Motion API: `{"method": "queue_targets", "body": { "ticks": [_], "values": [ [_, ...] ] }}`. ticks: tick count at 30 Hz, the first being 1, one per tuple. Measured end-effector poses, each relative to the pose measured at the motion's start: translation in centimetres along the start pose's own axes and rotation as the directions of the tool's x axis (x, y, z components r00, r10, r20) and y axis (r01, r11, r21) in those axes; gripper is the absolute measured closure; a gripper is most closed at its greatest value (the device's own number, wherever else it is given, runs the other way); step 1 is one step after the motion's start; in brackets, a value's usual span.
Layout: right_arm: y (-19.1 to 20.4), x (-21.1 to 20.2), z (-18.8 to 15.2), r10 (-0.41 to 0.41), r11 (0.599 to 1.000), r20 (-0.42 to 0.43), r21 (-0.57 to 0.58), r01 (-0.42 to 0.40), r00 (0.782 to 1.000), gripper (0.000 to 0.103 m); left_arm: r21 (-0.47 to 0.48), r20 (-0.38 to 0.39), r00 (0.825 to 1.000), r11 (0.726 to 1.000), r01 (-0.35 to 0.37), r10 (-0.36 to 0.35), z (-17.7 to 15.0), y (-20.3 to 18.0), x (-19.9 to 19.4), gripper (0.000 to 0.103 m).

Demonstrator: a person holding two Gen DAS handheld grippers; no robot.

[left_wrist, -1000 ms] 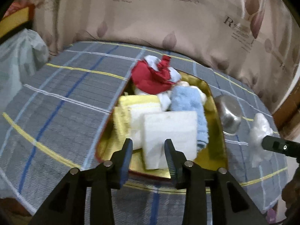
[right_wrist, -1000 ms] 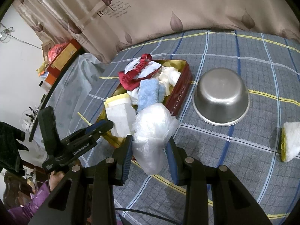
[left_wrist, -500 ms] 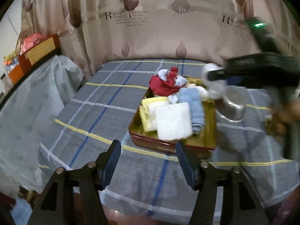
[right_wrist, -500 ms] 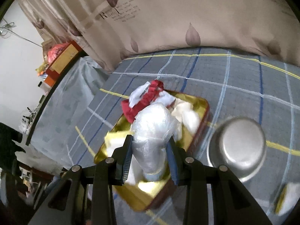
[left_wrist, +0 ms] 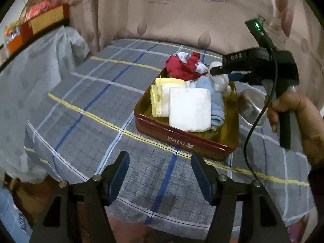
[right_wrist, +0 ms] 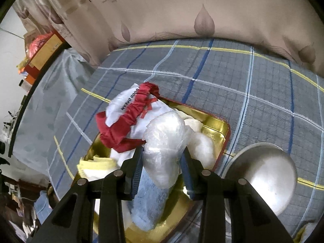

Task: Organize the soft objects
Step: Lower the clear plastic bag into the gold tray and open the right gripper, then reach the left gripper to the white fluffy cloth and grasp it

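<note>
Crumpled white plastic bag (right_wrist: 165, 141) above soft cloths in red tin (left_wrist: 183, 139)

Tin (left_wrist: 178, 139) packed along its left and back; bare gold floor (left_wrist: 228, 125) at right; steel bowl (right_wrist: 263, 174) just beside.

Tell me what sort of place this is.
Probably a room in a home, perhaps a bedroom: the red tin of soft items sits on a plaid cloth like a bedspread, a leaf-print curtain hangs close behind, and boxes are piled at the side.
</note>
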State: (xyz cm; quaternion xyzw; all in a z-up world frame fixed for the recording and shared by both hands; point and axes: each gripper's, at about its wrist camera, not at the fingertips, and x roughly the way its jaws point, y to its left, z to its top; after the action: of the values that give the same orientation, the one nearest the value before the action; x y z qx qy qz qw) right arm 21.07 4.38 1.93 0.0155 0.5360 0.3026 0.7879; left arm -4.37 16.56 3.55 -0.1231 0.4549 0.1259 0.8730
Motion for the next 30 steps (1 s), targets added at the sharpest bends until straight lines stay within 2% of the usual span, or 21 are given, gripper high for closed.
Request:
{"method": "queue_targets", "body": {
  "ticks": [4,6,7,9,10,16,18,21,23,27,30],
  "values": [
    [0.2,0.6,0.1,-0.019,1.0,-0.001,-0.008,0.019,1.0,0.066,-0.053,0.059,0.996,0.996,0.075,-0.072,-0.1,0.8,-0.5,0.038],
    [0.3,0.6,0.2,-0.025,1.0,0.002,-0.016,0.025,1.0,0.061,-0.057,0.086,0.992,0.994,0.095,-0.089,-0.1,1.1,-0.8,0.038],
    [0.3,0.6,0.3,-0.025,1.0,0.002,-0.016,0.025,1.0,0.057,-0.056,0.099,0.991,0.994,0.094,-0.088,-0.1,1.2,-1.0,0.038],
    [0.3,0.4,0.3,-0.017,1.0,0.007,-0.008,0.017,1.0,0.033,-0.047,0.122,0.989,0.995,0.088,-0.081,-0.1,1.1,-1.2,0.038],
    [0.3,0.2,0.4,-0.021,1.0,0.017,-0.002,0.021,1.0,0.03,-0.041,0.131,0.988,0.995,0.089,-0.083,-0.1,1.0,-1.2,0.038],
    [0.3,-2.7,0.2,-0.03,1.0,0.096,0.001,0.03,0.995,0.028,-0.032,0.154,0.977,0.988,0.154,-0.147,-0.5,1.0,-0.7,0.038],
    [0.0,-4.7,-0.6,-0.018,1.0,0.146,0.0,0.019,0.989,0.028,-0.035,0.156,0.974,0.984,0.175,-0.168,-0.7,1.0,-0.4,0.038],
    [-1.3,-8.3,-3.6,0.016,1.0,0.24,0.018,-0.02,0.971,0.025,-0.015,0.139,0.978,0.987,0.16,-0.156,-0.9,0.6,0.2,0.038],
    [-2.6,-10.8,-6.7,-0.005,1.0,0.306,0.021,-0.002,0.952,0.019,0.022,0.142,0.98,0.99,0.136,-0.138,-1.2,0.0,0.2,0.038],
    [-7.3,-15.2,-13.4,-0.16,0.987,0.38,0.069,0.144,0.911,0.015,0.099,0.147,0.983,0.99,0.097,-0.111,-1.8,-1.5,0.1,0.038],
    [-12.5,-18.0,-17.7,-0.297,0.953,0.373,0.168,0.251,0.879,0.011,0.137,0.131,0.985,0.986,0.093,-0.111,-2.4,-2.5,0.2,0.038]
  ]
}}
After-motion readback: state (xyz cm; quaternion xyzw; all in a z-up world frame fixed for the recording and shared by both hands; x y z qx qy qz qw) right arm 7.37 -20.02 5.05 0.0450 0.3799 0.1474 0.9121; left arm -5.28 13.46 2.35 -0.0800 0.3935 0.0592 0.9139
